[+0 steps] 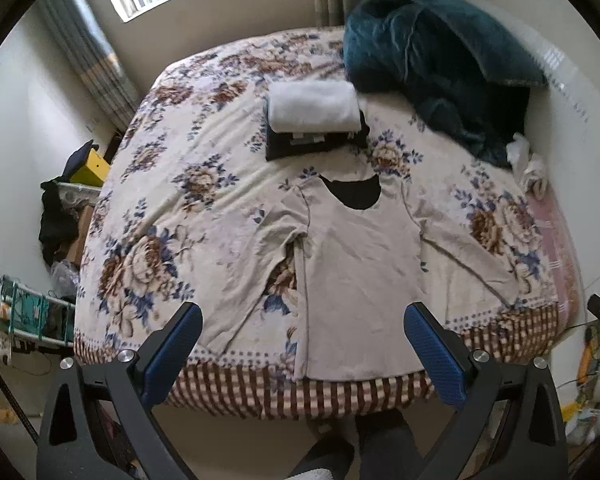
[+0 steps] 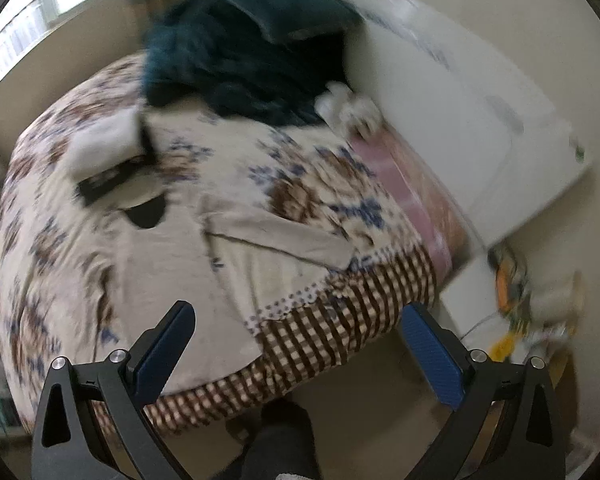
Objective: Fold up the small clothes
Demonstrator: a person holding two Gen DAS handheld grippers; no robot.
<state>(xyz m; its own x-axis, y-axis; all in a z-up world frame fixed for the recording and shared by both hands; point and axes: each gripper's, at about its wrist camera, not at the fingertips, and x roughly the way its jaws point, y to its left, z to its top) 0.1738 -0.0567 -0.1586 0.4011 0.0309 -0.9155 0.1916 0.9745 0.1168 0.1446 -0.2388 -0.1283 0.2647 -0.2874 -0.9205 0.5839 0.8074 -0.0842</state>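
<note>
A beige long-sleeved shirt (image 1: 360, 264) lies flat on the floral bedspread (image 1: 188, 200), neck away from me, both sleeves spread out and its hem at the bed's near edge. My left gripper (image 1: 304, 316) is open and empty, above the hem. My right gripper (image 2: 296, 316) is open and empty, over the bed's near right corner; the shirt (image 2: 180, 280) and its right sleeve (image 2: 284, 240) show blurred there. A pile of folded clothes, white on black (image 1: 314, 120), sits beyond the neck.
A dark teal blanket and pillow (image 1: 440, 64) are heaped at the far right of the bed, with a small white garment (image 1: 530, 168) beside them. Clutter stands on the floor to the left (image 1: 60, 220) and right (image 2: 520, 288). A window is behind the bed.
</note>
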